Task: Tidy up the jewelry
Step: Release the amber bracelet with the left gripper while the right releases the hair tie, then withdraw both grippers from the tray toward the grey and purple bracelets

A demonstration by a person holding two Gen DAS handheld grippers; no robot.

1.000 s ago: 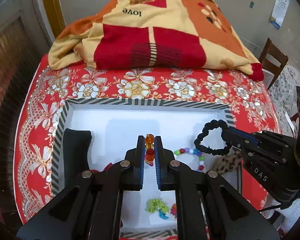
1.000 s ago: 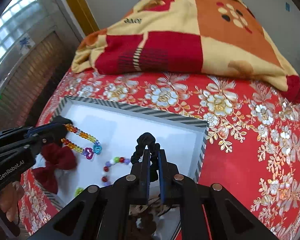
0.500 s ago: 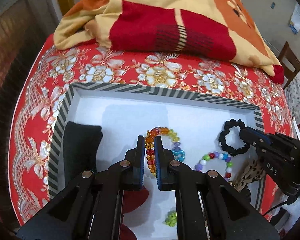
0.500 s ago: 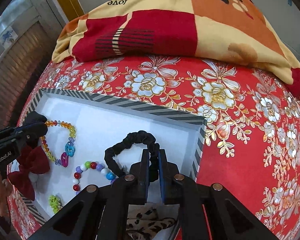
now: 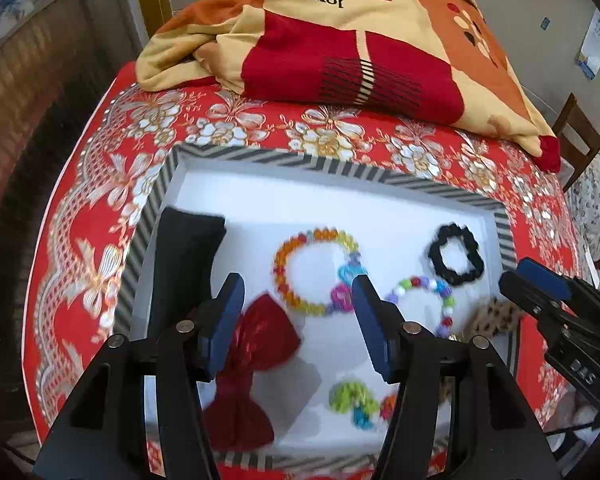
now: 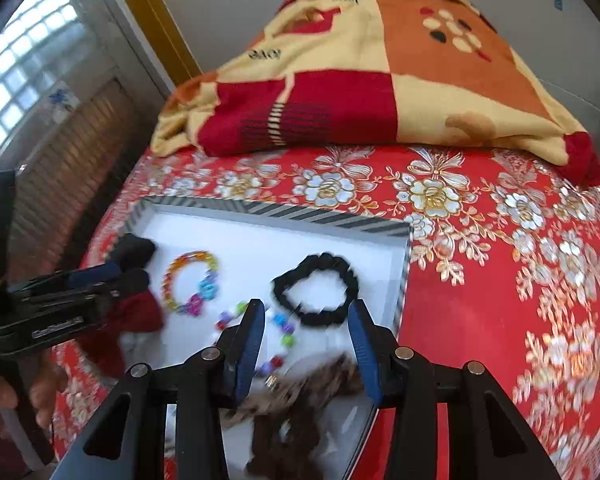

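Both tongs opening, nothing between either pair. My left gripper (image 5: 298, 312) hangs spread over the amber bead bracelet (image 5: 306, 270), which lies flat on the white tray (image 5: 260, 196) floor. My right gripper (image 6: 306, 328) is parting over the black scrunchie (image 6: 314, 290), lying at 3 o'clock of the bracelet, near the tray's wall. Risk: the multicolour bead bracelet (image 5: 424, 300) lies just beside both; a low sweep could snag a bead loop and drag it.
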